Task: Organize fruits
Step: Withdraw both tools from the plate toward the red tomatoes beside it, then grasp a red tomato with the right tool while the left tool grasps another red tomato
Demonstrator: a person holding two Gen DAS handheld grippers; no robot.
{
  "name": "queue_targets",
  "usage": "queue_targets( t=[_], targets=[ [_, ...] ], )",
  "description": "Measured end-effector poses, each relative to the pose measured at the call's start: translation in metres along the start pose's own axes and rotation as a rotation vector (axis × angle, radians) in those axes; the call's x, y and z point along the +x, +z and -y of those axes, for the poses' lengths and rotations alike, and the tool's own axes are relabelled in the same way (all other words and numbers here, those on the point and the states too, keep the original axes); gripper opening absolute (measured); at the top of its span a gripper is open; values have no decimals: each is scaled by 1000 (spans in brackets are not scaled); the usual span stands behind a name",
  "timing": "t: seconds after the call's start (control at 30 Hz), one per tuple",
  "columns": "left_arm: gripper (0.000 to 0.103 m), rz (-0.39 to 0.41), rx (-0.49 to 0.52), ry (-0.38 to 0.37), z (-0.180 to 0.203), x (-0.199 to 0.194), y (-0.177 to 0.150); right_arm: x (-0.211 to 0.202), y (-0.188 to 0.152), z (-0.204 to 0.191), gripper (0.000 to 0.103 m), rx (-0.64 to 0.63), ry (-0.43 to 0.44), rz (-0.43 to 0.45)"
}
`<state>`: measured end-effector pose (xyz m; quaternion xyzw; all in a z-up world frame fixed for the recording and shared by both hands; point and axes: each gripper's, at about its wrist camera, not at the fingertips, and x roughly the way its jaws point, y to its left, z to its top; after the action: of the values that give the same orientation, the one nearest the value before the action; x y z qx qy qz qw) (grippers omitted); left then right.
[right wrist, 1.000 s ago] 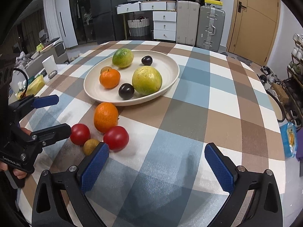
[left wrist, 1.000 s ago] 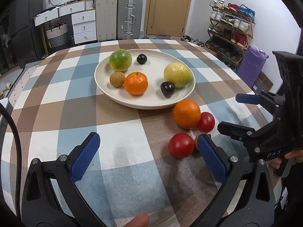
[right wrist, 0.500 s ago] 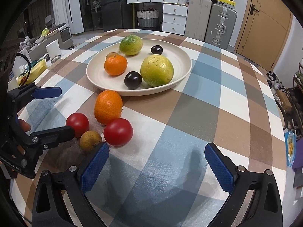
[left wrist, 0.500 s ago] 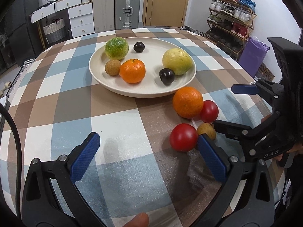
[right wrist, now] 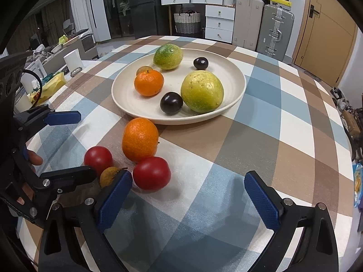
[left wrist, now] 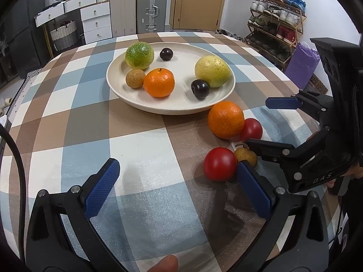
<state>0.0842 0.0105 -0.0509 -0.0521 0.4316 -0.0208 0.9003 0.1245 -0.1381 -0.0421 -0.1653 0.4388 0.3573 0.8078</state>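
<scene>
You held both grippers wide apart and empty, low over the checked tablecloth [left wrist: 79, 117]. Your left gripper [left wrist: 179, 190] sat with its right pad just beside the nearer tomato [left wrist: 219, 167]; your right gripper [right wrist: 188, 195] had its left pad beside the small brown fruit [right wrist: 109, 176]. That fruit lay among 2 tomatoes and an orange [right wrist: 140, 139], all near the cream plate [right wrist: 236, 95], which held 6 fruits, among them a mandarin [right wrist: 148, 82] and 2 dark plums.
</scene>
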Motion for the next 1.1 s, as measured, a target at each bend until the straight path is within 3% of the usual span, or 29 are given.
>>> queue_targets(
  t=[0.1, 0.37, 0.63, 0.97, 1.1],
  targets=[
    [103, -2, -7, -5, -2, 0, 0, 1, 0, -2, 83, -5, 27, -5],
    [103, -6, -7, -17, -1, 1, -1, -2, -3, -8, 68, -22, 53, 13],
    [103, -18, -11, -30, -2, 3, -2, -7, -6, -16, 36, -46, 84, 25],
    [102, -2, -20, -43, -5, -3, -1, -16, -10, -13, 32, -11, 84, 60],
    [90, -8, -24, -80, -6, -2, 0, -20, -12, -7, 32, 6, 77, 66]
  ],
)
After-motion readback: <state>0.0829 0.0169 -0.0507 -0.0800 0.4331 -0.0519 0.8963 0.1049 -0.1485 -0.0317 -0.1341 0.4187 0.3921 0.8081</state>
